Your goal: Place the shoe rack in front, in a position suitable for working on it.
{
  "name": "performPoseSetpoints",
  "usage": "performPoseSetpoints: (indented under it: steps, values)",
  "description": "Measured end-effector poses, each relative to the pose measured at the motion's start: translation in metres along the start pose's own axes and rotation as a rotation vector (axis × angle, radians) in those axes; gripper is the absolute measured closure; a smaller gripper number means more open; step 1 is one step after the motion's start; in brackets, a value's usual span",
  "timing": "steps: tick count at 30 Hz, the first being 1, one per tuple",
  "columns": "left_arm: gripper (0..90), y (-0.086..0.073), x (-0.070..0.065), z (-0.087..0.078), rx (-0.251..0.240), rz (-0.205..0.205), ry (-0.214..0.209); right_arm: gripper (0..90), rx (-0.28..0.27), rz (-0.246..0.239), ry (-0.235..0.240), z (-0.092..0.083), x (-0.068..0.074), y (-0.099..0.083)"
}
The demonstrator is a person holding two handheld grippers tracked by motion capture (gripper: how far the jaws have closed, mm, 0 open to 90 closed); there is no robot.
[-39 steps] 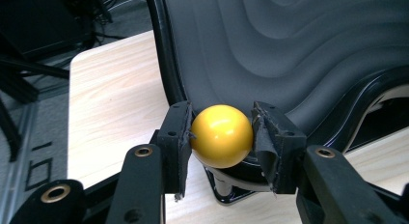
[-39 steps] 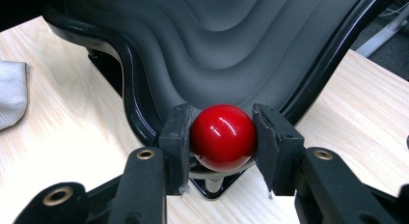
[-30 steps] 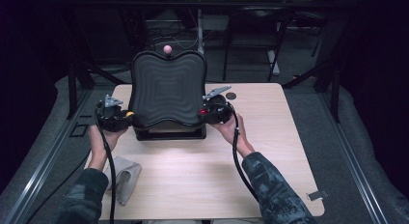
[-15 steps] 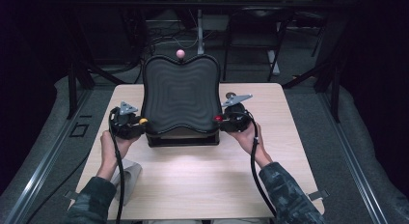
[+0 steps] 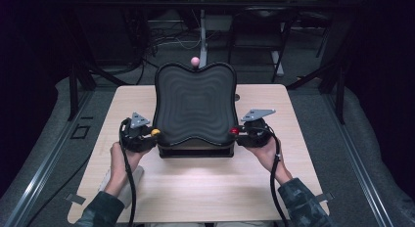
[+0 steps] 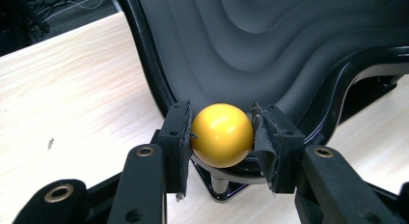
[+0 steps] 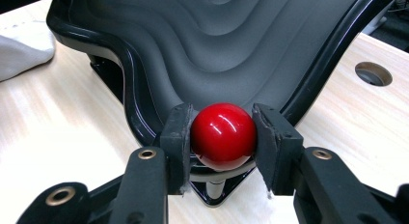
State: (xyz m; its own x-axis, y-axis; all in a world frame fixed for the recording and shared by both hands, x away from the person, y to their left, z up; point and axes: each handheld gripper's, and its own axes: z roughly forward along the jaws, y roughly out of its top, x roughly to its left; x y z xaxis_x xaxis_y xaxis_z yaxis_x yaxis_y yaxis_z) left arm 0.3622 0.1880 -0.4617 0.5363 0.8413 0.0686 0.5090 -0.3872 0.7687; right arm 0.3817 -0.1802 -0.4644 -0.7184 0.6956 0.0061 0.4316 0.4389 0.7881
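Black wavy tray [image 5: 195, 107] now sits further right on the table [image 5: 293, 153] vs. a sec ago, near centre. Left gripper [image 6: 223, 137] clamps yellow knob [image 6: 222, 134] at tray's left corner, right gripper [image 7: 223, 137] clamps red knob [image 7: 223, 136] at right corner. Prob mid-reposition w/ both hands.

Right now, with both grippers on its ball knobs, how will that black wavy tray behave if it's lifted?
The black wavy tray looks moulded and rigid, so probably no flexing. The glossy yellow knob and red knob are round, so it may pivot or slip between the pads.
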Motion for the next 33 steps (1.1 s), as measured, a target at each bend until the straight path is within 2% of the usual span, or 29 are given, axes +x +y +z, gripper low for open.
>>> performPoseSetpoints:
  steps: [5, 7, 12, 19, 23, 24, 26, 33]
  values:
    - [60.0, -0.003, -0.013, -0.005, -0.004, 0.001, -0.005, 59.8, -0.013, 0.004, -0.005, -0.012, 0.002, -0.012]
    - [60.0, -0.004, -0.018, -0.007, 0.004, 0.011, -0.006, 59.8, -0.022, 0.012, 0.009, -0.016, 0.003, -0.016]
    - [60.0, -0.008, -0.027, -0.013, 0.0, 0.022, -0.017, 59.8, -0.01, 0.009, 0.001, -0.025, 0.006, -0.021]
    - [60.0, -0.019, -0.04, -0.022, -0.027, 0.026, -0.03, 59.8, -0.013, 0.011, 0.01, -0.036, 0.012, -0.03]
    - [60.0, -0.02, -0.044, -0.024, -0.029, 0.029, -0.04, 59.8, -0.011, 0.01, 0.001, -0.042, 0.017, -0.035]
    - [60.0, -0.02, -0.044, -0.024, -0.03, 0.028, -0.043, 59.7, -0.001, 0.004, -0.02, -0.045, 0.019, -0.036]
    - [60.1, -0.02, -0.045, -0.023, -0.033, 0.03, -0.05, 59.7, 0.001, 0.003, -0.012, -0.047, 0.02, -0.038]
    - [60.0, -0.018, -0.045, -0.021, -0.034, 0.035, -0.059, 59.2, -0.009, 0.001, -0.027, -0.05, 0.021, -0.041]
